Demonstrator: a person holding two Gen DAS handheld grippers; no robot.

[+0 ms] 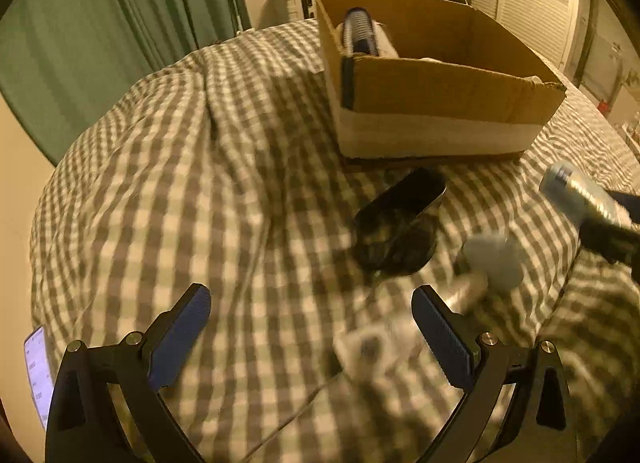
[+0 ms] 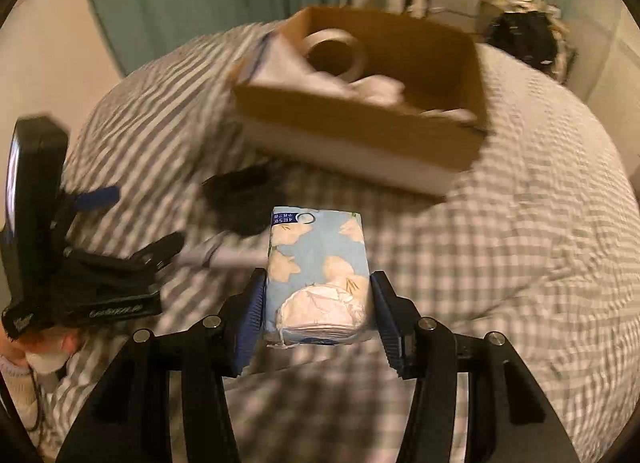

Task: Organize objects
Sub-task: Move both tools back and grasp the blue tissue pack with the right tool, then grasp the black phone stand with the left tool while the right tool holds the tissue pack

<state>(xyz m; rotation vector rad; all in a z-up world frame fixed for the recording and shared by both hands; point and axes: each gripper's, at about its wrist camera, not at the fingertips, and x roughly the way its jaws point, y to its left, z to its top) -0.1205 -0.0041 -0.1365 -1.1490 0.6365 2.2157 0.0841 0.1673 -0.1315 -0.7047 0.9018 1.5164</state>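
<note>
Right gripper (image 2: 318, 305) grips tissue pack (image 2: 318, 259); left view blurred.

Blurred white item (image 1: 370, 347) on bedspread (image 1: 200, 183)

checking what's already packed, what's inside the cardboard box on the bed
In the cardboard box: a tape roll, a spiral-bound notebook standing at one end, and crumpled white items. The near wall hides the floor and anything lower.
</note>
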